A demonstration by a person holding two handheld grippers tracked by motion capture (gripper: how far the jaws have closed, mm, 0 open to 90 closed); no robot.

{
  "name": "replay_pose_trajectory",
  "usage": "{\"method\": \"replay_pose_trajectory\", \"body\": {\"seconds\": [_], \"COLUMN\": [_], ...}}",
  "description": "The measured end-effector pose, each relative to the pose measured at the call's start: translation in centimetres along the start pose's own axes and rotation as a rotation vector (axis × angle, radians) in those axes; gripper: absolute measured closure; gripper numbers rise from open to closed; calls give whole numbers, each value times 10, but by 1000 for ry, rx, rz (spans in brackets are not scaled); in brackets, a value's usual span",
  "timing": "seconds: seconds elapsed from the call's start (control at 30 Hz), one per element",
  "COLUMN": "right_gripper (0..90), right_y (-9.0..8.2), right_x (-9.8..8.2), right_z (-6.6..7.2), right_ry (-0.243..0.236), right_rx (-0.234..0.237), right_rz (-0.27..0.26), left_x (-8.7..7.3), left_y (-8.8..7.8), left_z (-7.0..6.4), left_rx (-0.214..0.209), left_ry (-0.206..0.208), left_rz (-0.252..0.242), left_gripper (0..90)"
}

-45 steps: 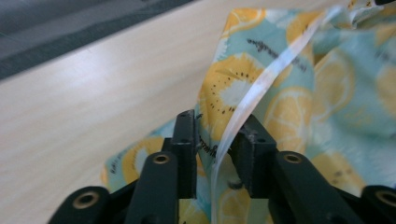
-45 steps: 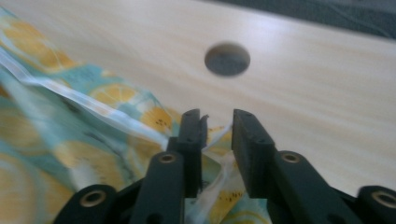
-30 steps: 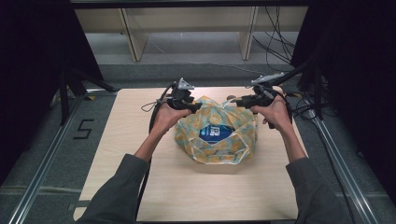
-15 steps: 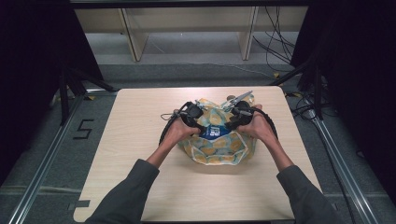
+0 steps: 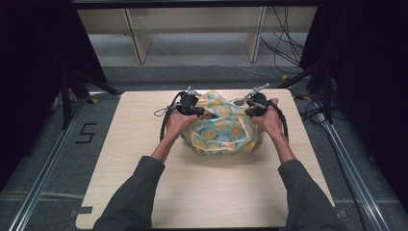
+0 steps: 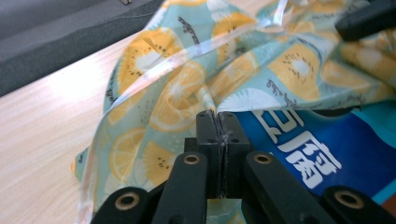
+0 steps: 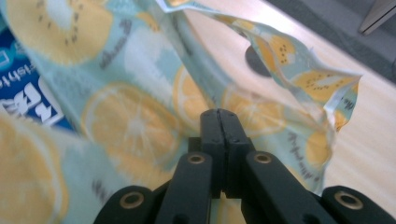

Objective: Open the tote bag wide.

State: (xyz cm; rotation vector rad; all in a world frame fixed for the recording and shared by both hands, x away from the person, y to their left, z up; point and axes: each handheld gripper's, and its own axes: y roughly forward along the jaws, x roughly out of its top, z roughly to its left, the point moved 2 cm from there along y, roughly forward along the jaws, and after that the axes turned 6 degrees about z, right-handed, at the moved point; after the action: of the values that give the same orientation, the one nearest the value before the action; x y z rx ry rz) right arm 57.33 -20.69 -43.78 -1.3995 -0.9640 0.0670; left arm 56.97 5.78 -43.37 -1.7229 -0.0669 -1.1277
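Because both tongs, left tongs (image 6: pixel 217 122) and right tongs (image 7: pixel 219 120), are closed on the fruit-print cloth (image 5: pixel 226 126), you keep it spread over the blue package (image 6: pixel 303 149).

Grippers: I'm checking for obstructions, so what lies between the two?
In the high view, the fruit-print cloth bundle lies between the left gripper and right gripper.

1. A lab or recording studio rather than a home: black curtains (image 5: pixel 29 72) close in both sides.
2. The pale wooden tabletop (image 5: pixel 207 192) stands between aluminium rails (image 5: pixel 43 168) on grey carpet.
3. Loose cables (image 5: pixel 284 29) trail at the back beside a bare wooden shelf unit (image 5: pixel 192 24).
4. A black "5" (image 5: pixel 85 133) is taped on the floor.
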Motion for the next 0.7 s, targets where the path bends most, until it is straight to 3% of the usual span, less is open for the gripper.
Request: {"method": "replay_pose_trajectory", "body": {"seconds": [0.07, 0.1, 0.13, 0.23, 0.27, 0.3, 0.37, 0.47, 0.57, 0.63, 0.7], "right_gripper": [827, 813, 812, 800, 791, 787, 759, 679, 621, 609, 705], "right_y": [5, 5, 2, -25, -37, -45, -58, -63, -59, -54, -50], "right_x": [-6, -8, -8, -2, 1, 4, 9, 14, 18, 19, 21], "right_z": [3, 5, 5, 12, 13, 19, 32, 54, 74, 87, 95], "right_ry": [11, 15, 6, 71, 46, 37, 5, -47, -121, -145, -211], "right_rx": [22, 24, 27, 103, 146, 186, 277, 419, 439, 452, 452], "right_rz": [38, 49, 8, -149, -179, -243, -268, -258, -245, -209, -186], "left_x": [-1, 0, 1, 4, 5, 6, 7, 7, 8, 9, 10], "left_y": [2, 1, 1, 0, 0, 0, 0, 0, -1, -2, -3], "left_z": [-3, -5, -6, -8, -8, -9, -9, -8, -9, -9, -8], "left_rx": [-34, -32, -29, -40, -42, -53, -47, -58, -57, -60, -65], "left_ry": [-33, -27, -18, -21, -22, -27, -34, -41, -37, -35, -39], "left_rz": [-5, -6, -7, -4, -4, 0, 0, 8, 14, 18, 21], "left_gripper": [889, 891, 891, 891, 892, 892, 892, 892, 891, 891, 891]}}
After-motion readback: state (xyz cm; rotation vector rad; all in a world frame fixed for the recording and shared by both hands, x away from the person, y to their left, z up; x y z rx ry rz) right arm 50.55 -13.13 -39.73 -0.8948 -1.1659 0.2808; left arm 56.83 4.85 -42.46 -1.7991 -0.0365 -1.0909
